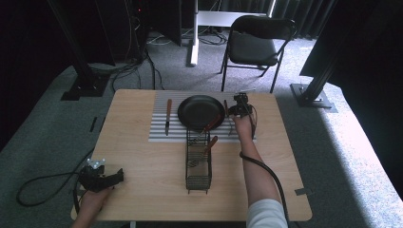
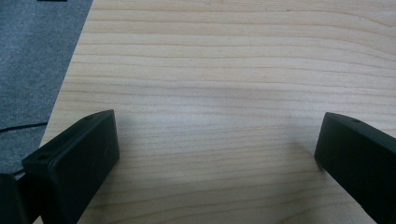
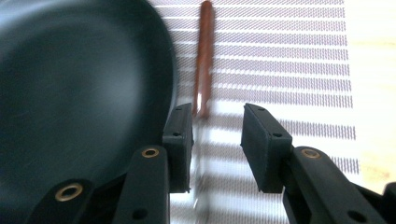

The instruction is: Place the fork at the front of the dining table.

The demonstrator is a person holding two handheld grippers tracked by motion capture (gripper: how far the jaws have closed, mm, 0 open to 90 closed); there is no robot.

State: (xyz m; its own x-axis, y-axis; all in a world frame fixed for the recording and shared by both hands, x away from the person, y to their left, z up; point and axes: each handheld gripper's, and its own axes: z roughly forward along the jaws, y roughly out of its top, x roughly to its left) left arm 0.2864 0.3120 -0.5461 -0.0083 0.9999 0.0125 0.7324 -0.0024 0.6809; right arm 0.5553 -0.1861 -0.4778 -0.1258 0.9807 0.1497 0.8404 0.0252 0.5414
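A black pan (image 1: 201,112) sits on a striped mat (image 1: 159,133) at the far middle of the table. My right gripper (image 1: 241,107) is just right of the pan, low over the mat. In the right gripper view its jaws (image 3: 217,112) stand open on either side of the thin metal blade of a brown-handled utensil (image 3: 204,51), which lies beside the pan's rim (image 3: 163,60). My left gripper (image 1: 103,178) rests near the table's front left corner. It is open (image 2: 218,119) over bare wood with nothing between its jaws.
A black wire basket (image 1: 198,166) stands in front of the pan, with wooden-handled utensils (image 1: 211,141) leaning in it. A brown-handled knife (image 1: 167,116) lies on the mat left of the pan. A folding chair (image 1: 254,45) stands beyond the table.
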